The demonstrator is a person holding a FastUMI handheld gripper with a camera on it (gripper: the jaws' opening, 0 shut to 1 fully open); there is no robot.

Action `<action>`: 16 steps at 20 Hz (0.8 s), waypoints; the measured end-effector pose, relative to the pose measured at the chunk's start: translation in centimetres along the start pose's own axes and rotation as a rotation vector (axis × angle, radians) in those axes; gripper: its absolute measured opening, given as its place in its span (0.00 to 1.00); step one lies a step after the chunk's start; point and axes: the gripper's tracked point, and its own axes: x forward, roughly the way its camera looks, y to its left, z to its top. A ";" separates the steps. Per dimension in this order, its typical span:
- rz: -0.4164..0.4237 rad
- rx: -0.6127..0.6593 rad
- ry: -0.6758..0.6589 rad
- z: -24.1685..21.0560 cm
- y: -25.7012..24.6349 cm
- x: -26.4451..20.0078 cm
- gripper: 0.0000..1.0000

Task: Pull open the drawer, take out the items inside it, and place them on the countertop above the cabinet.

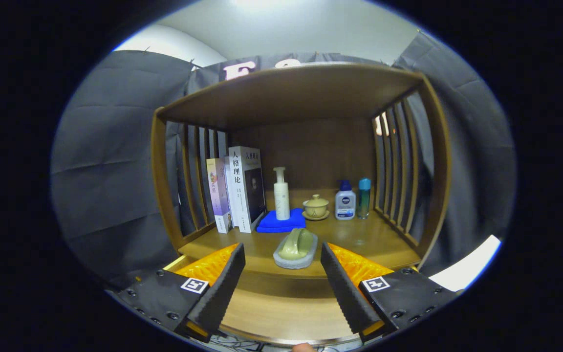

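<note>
Two fingers (282,283) apart before countertop (359,239)

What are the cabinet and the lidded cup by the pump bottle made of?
Cabinet: looks like wood or wood veneer, brown, satin sheen, faint grain.
Lidded cup: likely glazed ceramic, pale green, soft glossy highlights.
Gripper open, holding nothing.

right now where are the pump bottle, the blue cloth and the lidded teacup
pump bottle (281,198), gripper view, on its white body
blue cloth (275,223), gripper view, on its folded front, under the bottle
lidded teacup (315,206), gripper view, on the bowl below the lid
</note>
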 end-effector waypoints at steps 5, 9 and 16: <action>-0.045 -0.033 -0.091 -2.3 0.1 -4.5 0.98; -0.065 -0.070 -0.115 -5.7 0.0 -6.5 0.98; -0.088 -0.106 -0.101 -11.4 1.3 -7.3 0.98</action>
